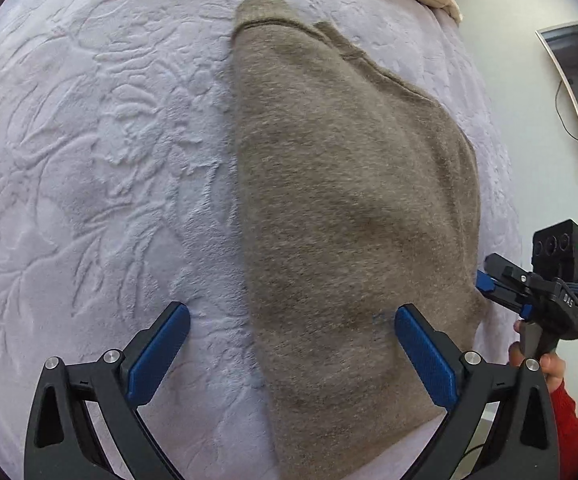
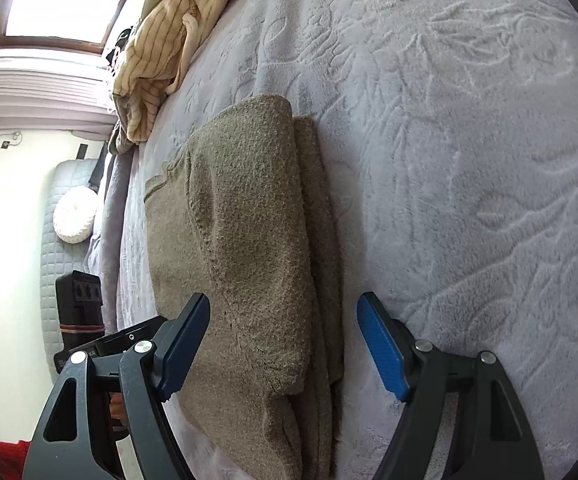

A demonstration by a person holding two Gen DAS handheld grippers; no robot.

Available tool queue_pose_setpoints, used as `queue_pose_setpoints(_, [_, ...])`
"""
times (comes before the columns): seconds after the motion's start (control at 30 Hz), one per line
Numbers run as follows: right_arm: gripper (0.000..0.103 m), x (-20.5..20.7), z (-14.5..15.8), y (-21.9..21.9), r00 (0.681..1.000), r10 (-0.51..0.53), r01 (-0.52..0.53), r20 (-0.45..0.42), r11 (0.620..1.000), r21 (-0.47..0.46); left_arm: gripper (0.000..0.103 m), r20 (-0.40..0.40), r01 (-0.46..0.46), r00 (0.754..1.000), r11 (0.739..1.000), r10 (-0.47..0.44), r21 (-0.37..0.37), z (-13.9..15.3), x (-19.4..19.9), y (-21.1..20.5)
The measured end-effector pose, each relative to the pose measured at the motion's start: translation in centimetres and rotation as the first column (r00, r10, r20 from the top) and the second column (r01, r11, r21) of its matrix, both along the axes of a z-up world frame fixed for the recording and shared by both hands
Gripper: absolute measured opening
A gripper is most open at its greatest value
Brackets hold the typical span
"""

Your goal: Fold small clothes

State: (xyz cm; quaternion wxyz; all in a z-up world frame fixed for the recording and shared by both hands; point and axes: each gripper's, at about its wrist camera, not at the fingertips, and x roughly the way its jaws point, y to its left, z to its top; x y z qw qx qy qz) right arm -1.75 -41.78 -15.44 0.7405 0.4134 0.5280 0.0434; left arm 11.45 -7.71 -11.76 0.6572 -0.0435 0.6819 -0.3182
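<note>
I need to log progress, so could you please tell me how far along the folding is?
Done: the sweater lies on the blanket already folded over itself, with layers stacked along one edge. In hand: nothing; the left tongs and right tongs are both open around it. Left: possibly one more fold, and the striped garment still lies crumpled.

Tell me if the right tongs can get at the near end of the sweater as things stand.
Probably yes. The right tongs are open and straddle the sweater, with nothing between. The left tongs are open too, off to the side.
</note>
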Motion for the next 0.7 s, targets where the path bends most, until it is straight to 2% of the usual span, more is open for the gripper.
queue_pose_setpoints(0.1, [0.079,1.0,-0.4,0.6,0.999,0.04,-0.04,0.004,0.999,0.004,0.103,0.007,0.038,0.999,0.999,-0.037,-0.025,0.1,-0.3,-2.0])
queue_pose_setpoints(0.23, [0.083,2.6,-0.9,1.7,0.996,0.094,-0.094,0.014,0.996,0.011,0.103,0.029,0.087,0.996,0.996,-0.087,0.013,-0.9,-0.7,-4.2])
queue_pose_setpoints(0.4, [0.083,3.5,-1.8,2.3,0.996,0.09,-0.09,0.002,0.996,0.024,0.102,0.011,0.037,0.999,0.999,-0.037,-0.021,-1.2,-0.5,-3.7])
queue_pose_setpoints(0.43, [0.078,3.5,-1.8,2.3,0.996,0.086,-0.086,-0.004,0.996,0.024,0.1,0.008,0.021,1.0,0.999,-0.02,-0.027,-1.1,-0.4,-3.1])
queue_pose_setpoints(0.47, [0.071,3.4,-1.7,2.3,0.996,0.083,-0.083,-0.015,0.996,0.024,0.092,0.011,0.0,1.0,1.0,0.001,-0.028,-0.9,-0.3,-2.7])
queue_pose_setpoints(0.5, [0.053,3.2,-1.7,2.3,0.997,0.078,-0.077,-0.02,0.996,0.047,0.083,0.011,-0.018,1.0,0.999,0.018,-0.034,-0.6,-0.3,-2.4])
queue_pose_setpoints(0.53, [0.043,2.9,-1.7,2.2,0.998,0.061,-0.059,-0.012,0.994,0.093,0.078,0.009,-0.029,1.0,0.998,0.03,-0.047,-0.3,-0.3,-2.2])
queue_pose_setpoints(0.6, [0.036,2.4,-1.5,2.1,0.999,0.034,-0.036,0.016,0.987,0.154,0.061,0.012,-0.036,0.999,0.997,0.037,-0.07,0.5,-0.4,-1.6])
queue_pose_setpoints(0.7, [0.034,1.8,-0.5,2.4,0.998,0.003,-0.017,0.061,0.973,0.23,0.048,0.025,-0.015,1.0,0.996,0.018,-0.091,1.7,-0.3,-0.9])
